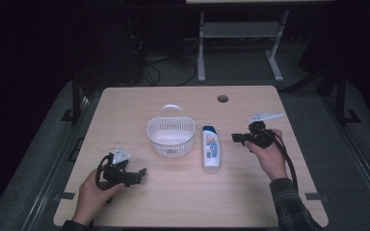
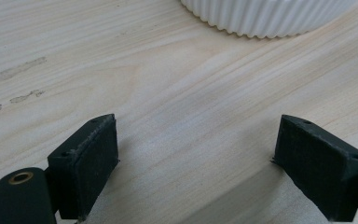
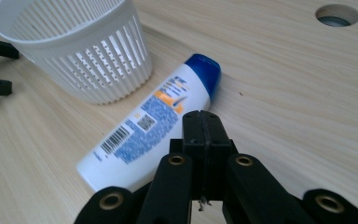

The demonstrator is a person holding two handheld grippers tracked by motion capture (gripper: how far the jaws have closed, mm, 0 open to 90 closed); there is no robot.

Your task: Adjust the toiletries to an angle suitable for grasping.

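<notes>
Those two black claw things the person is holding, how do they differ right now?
The left gripper has its jaws spread wide apart, with bare table between them; the right gripper has its jaws pressed together, holding nothing. The left gripper points at the white basket, the right at the white bottle with the blue cap, which lies flat beside the basket. Both are black, two-jawed, hand-held, and touch neither thing.

Our left gripper [image 1: 139,172] sits low at the near left of the table, its jaws spread wide apart and pointing forward and right. Our right gripper [image 1: 235,137] is held farther forward on the right, its jaws pressed flat together and pointing left, with the hand [image 1: 269,156] wrapped around it.
</notes>
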